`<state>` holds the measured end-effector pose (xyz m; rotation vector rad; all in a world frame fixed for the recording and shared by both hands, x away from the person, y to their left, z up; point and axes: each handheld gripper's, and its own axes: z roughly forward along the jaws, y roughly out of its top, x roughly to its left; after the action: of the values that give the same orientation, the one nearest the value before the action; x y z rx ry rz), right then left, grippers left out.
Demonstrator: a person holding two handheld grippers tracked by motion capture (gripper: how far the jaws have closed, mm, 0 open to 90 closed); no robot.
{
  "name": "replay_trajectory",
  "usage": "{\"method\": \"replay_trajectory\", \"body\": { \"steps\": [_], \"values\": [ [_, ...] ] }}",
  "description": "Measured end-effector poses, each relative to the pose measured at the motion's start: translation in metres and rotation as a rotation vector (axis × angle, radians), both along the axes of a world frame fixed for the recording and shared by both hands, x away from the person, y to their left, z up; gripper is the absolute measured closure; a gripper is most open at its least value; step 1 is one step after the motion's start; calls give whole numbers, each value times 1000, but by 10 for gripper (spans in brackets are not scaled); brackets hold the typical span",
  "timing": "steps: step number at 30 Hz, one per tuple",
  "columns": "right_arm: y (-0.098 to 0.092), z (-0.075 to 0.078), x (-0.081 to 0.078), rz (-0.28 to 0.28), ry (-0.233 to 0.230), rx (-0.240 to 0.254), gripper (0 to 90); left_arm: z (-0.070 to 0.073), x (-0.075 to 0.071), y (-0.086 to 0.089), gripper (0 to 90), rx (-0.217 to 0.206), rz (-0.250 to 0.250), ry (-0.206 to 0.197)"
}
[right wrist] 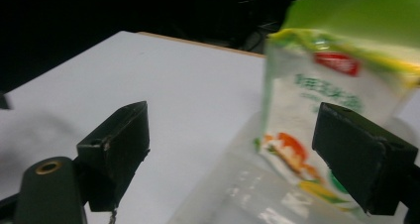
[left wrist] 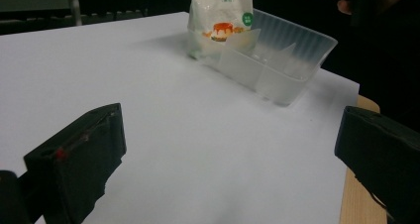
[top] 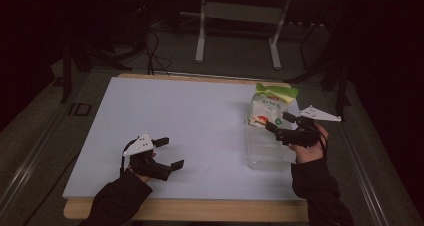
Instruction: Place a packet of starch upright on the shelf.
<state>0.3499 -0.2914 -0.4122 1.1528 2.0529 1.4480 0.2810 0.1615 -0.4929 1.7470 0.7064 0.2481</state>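
Observation:
A white food pouch (top: pixel 267 106) with a green top stands upright at the far end of a clear plastic tray (top: pixel 265 148) on the white table's right side. The pouch (left wrist: pixel 221 17) and tray (left wrist: pixel 277 60) also appear in the left gripper view. My right gripper (top: pixel 279 122) hovers over the tray just in front of the pouch (right wrist: pixel 322 105), jaws open with nothing between them. My left gripper (top: pixel 170 152) is low over the table near the front left, also open and holding nothing.
The white sheet (top: pixel 190 131) covers a wooden table whose edge (top: pixel 200 211) shows at the front. Metal frame legs (top: pixel 201 31) and cables stand on the dark floor behind the table.

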Motion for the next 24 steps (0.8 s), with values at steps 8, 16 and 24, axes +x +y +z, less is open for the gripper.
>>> {"method": "replay_trajectory", "body": {
  "steps": [8,16,24],
  "values": [
    [19,-5,-19,91,3,6,145,1,-2,0,0,6,-4,-6],
    [35,-11,-40,172,10,18,145,2,-3,0,0,5,-10,-9],
    [42,-20,-59,204,-7,12,144,3,-4,1,0,8,-13,-13]
  ]
}}
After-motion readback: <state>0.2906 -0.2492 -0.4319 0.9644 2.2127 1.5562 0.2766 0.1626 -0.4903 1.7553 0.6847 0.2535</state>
